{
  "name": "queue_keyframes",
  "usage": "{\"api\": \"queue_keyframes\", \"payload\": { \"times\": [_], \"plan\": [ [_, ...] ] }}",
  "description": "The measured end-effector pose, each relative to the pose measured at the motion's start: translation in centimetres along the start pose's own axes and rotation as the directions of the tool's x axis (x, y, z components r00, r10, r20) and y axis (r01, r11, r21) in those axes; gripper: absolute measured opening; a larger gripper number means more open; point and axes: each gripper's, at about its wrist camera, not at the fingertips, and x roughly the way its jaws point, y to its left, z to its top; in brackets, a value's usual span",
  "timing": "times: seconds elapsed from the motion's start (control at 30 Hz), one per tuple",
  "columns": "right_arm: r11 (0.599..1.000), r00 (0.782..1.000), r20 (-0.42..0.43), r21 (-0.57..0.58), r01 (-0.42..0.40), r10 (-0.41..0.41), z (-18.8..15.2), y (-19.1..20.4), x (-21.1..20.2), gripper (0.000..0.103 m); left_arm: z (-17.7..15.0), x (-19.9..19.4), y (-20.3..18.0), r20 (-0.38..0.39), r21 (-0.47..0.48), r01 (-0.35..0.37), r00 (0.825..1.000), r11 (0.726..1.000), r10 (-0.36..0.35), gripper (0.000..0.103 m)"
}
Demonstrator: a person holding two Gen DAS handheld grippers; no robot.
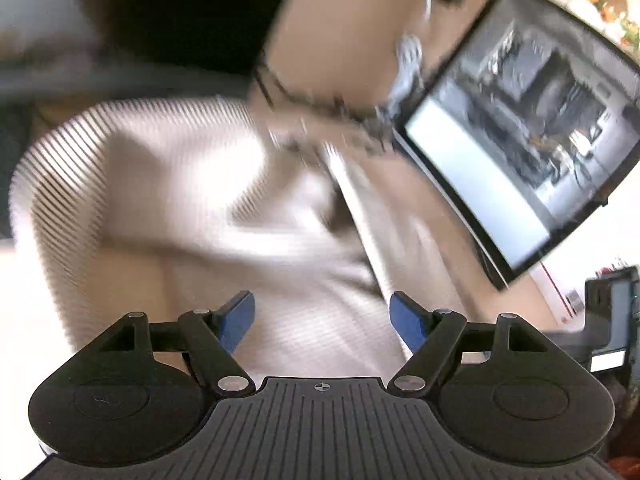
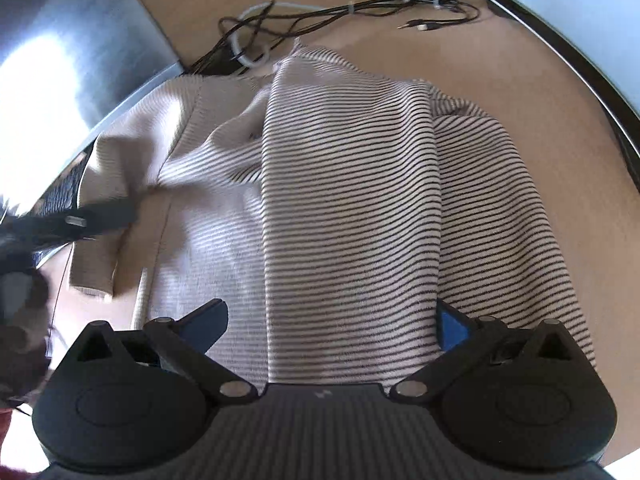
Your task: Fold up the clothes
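Observation:
A white shirt with thin dark stripes [image 2: 352, 208] lies rumpled on a tan table [image 2: 540, 92], one panel folded lengthwise over the middle and a sleeve [image 2: 100, 256] trailing to the left. My right gripper [image 2: 330, 324] is open wide, its blue pads [image 2: 208, 320] on either side of the shirt's near edge. In the blurred left wrist view the same shirt [image 1: 180, 208] fills the centre. My left gripper [image 1: 324, 316] hovers open above it, with nothing between its blue pads [image 1: 408, 320]. A dark blurred shape [image 2: 100, 212] at the shirt's left side looks like the left gripper.
A tangle of black and white cables [image 2: 304, 12] lies beyond the shirt. A monitor [image 1: 520, 120] stands at the table's right side, its dark frame [image 2: 580, 64] curving along the edge. A silver device with a keyboard [image 2: 60, 192] sits at the left.

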Motion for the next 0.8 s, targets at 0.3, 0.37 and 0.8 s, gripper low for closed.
{"api": "queue_keyframes", "payload": {
  "times": [0.3,0.37,0.8],
  "plan": [
    [0.973,0.993,0.06,-0.2,0.113,-0.102,3.0,2.6,0.9,0.103,-2.1,2.1,0.5,-0.046,-0.103,-0.016,0.999,0.995,0.011,0.079],
    [0.945,0.988,0.075,-0.291,0.15,-0.134,3.7,4.1,2.0,0.103,-2.4,1.5,0.3,-0.044,-0.098,-0.024,0.999,0.995,0.02,0.079],
    [0.706,0.904,0.308,-0.566,0.425,-0.297,8.7,7.5,3.1,0.1,-5.7,-1.5,-0.2,-0.036,-0.067,-0.066,0.997,0.996,0.064,0.078]
  ]
}}
